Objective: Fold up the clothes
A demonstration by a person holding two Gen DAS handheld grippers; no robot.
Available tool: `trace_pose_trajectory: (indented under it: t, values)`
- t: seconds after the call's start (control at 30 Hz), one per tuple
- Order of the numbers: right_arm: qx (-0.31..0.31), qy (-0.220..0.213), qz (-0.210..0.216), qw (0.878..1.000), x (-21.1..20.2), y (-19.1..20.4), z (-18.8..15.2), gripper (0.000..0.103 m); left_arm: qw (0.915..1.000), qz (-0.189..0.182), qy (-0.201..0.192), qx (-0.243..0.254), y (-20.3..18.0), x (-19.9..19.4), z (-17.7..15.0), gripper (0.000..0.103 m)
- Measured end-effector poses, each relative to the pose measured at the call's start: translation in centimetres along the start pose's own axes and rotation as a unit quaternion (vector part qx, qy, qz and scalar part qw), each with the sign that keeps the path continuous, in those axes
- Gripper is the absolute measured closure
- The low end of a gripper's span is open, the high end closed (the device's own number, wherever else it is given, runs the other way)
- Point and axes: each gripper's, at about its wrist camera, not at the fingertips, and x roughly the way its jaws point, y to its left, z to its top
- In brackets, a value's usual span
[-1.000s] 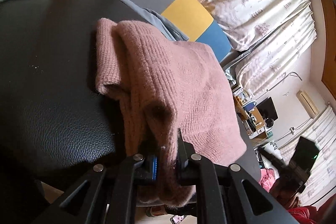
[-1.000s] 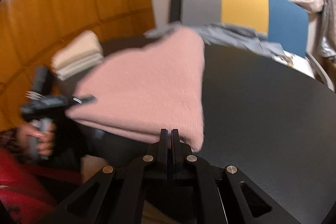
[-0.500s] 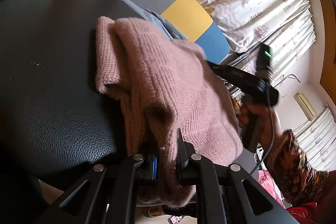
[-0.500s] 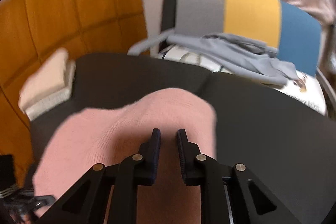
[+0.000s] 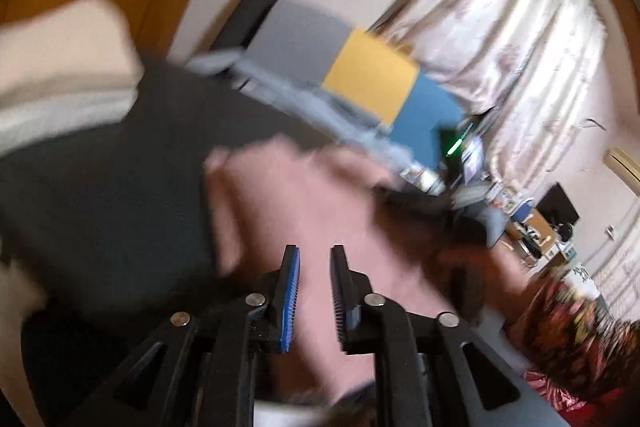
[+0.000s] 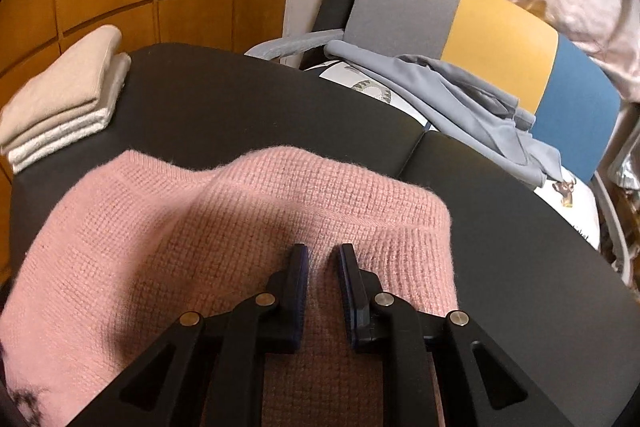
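A folded pink knit sweater (image 6: 208, 239) lies on the black leather surface (image 6: 248, 107). My right gripper (image 6: 323, 253) hovers just over the sweater's near part, open, with nothing between its fingers. The left wrist view is blurred by motion: the pink sweater (image 5: 304, 211) lies ahead, and my left gripper (image 5: 314, 255) stands open above it, holding nothing. The other gripper shows there as a dark blur (image 5: 432, 211) at the sweater's right side, held by a person's hand.
A stack of folded cream and white clothes (image 6: 64, 99) sits at the surface's far left corner. A grey garment (image 6: 460, 99) is draped over a chair with a grey, yellow and blue back (image 6: 480, 23). Wooden wall panels stand behind; curtains hang at right.
My left gripper has let go of the sweater's edge, opened and swung upward. My right gripper opened and moved over the sweater, which now lies flat on the surface.
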Motion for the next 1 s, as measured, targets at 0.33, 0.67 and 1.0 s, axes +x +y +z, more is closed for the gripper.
trace_pose_trajectory:
  t: [0.33,0.67,1.0]
  values:
    - [0.038,0.000,-0.019,0.999,-1.0,-1.2,-0.5,0.086,0.9859,0.145,0.074,0.040,1.4,11.5,1.7,0.083]
    - [0.066,-0.005,0.003,0.998,-2.3,-2.7,-0.7,0.085,0.9781,0.165,0.049,0.117,0.4,11.3,1.0,0.082]
    - [-0.004,0.012,-0.040,0.999,-3.9,-0.3,-2.8,0.051,0.9767,0.176,0.046,0.114,-0.8,10.3,1.1,0.083]
